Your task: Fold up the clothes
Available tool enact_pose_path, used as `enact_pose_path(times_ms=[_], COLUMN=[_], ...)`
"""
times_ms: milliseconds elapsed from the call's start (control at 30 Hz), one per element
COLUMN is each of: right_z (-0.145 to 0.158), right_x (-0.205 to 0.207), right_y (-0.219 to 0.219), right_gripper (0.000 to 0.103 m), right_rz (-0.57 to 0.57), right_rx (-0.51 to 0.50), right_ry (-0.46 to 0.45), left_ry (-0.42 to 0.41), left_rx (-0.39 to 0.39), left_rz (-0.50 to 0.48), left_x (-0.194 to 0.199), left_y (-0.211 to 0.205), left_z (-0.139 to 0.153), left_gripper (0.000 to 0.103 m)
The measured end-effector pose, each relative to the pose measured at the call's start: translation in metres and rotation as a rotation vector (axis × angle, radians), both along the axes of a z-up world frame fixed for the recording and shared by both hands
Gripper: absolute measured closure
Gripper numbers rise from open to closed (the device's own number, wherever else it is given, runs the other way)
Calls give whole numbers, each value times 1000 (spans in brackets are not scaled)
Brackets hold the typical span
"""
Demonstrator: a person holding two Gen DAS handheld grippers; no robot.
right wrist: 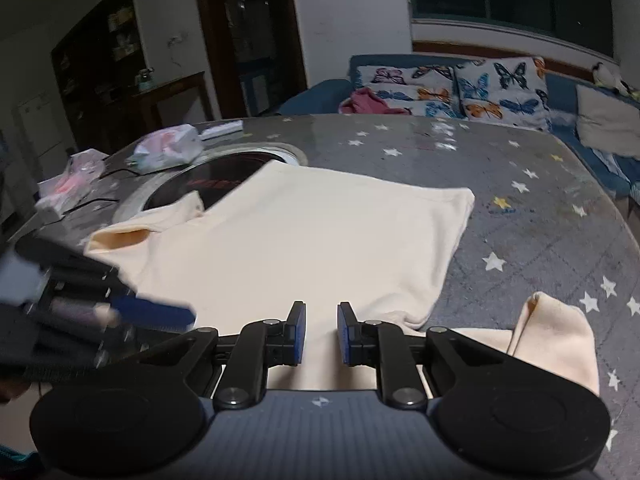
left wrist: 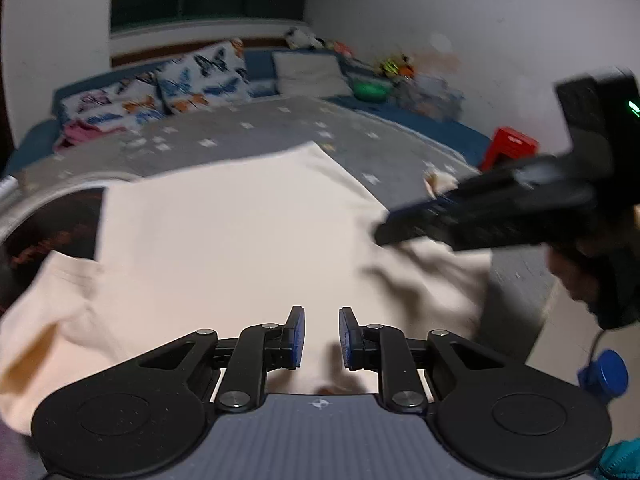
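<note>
Both jaws stand spread with a clear gap and nothing between them: our left gripper (left wrist: 321, 338) and our right gripper (right wrist: 321, 334) hover just above the cream shirt (right wrist: 304, 240). It lies spread on the table (right wrist: 540, 240), which has a grey cover with stars, and its far left part rests over a round dark hob (right wrist: 192, 188) set in the table top. One sleeve (right wrist: 144, 232) points out on the left, the other sleeve (right wrist: 556, 332) is bunched near the right gripper.

We judge the cloth as light, soft and limp (it already shows wrinkles where the right gripper passes over it in the left view). It will sag and drag when lifted, and a single layer may slip out of a shallow pinch. A good hold seems to be at a seam or hem, where the cloth is thicker: the shoulder beside a sleeve, or a bottom corner (right wrist: 466, 196).
</note>
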State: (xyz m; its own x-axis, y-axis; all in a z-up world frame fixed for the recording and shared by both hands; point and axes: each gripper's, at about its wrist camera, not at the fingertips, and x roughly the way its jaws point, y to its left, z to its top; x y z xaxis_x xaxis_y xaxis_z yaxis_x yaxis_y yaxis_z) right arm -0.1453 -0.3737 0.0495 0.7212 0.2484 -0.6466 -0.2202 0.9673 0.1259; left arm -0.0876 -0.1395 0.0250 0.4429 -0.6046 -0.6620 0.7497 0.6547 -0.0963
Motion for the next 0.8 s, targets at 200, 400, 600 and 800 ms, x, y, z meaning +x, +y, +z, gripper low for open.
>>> enact_pose_path(times_ms=[200,400,600,800], right_z=[-11,-1,-14,-17], right_x=[-4,-34,-43,-42], right_y=[-13,-30,-62,-84], right_gripper=[87,78,78,78], right_rz=[-58,-108,-187,-288], right_rx=[-33,-23,30,-14], right_ry=[17,-23,29,-22], left_ry=[10,8,2,-3], left_rx=[4,0,4,14], left_rz=[-27,-33,-35,-32], left_x=[-11,-13,-16,-16], left_y=[-3,-4,-7,-9], left_z=[-8,-10,-11,-10], left_gripper=[75,65,61,58])
